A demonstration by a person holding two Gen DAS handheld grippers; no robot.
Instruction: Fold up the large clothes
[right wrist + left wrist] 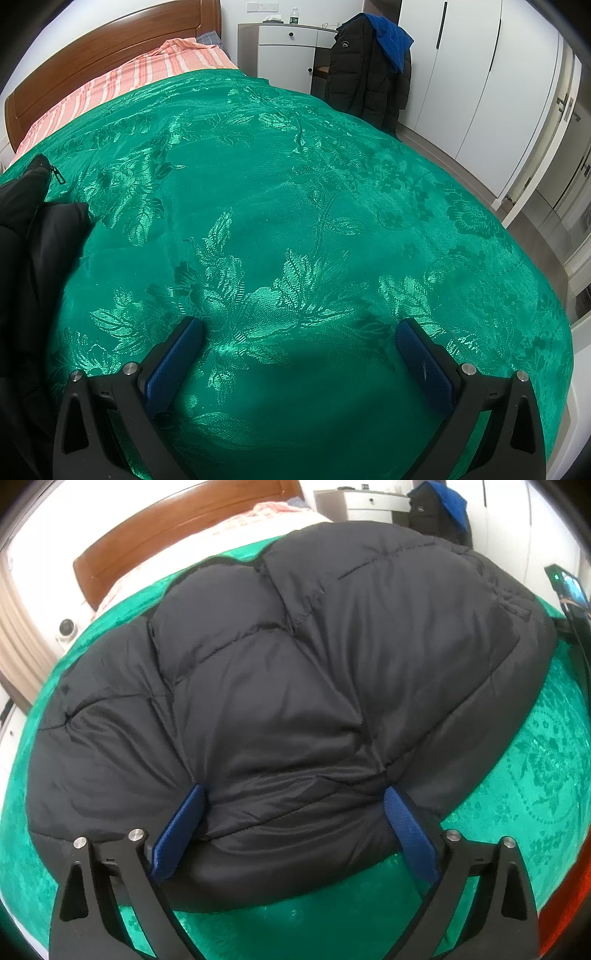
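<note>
A large black puffer jacket lies folded in a thick bundle on the green bedspread. My left gripper is open, its blue pads straddling the near edge of the jacket, pressing against the padding. In the right wrist view only a corner of the jacket with a zipper shows at the far left. My right gripper is open and empty, held low over bare green bedspread, well to the right of the jacket.
A wooden headboard and striped pink sheet are at the bed's far end. A white cabinet, a chair hung with a black coat and blue garment, and white wardrobes stand beyond the bed.
</note>
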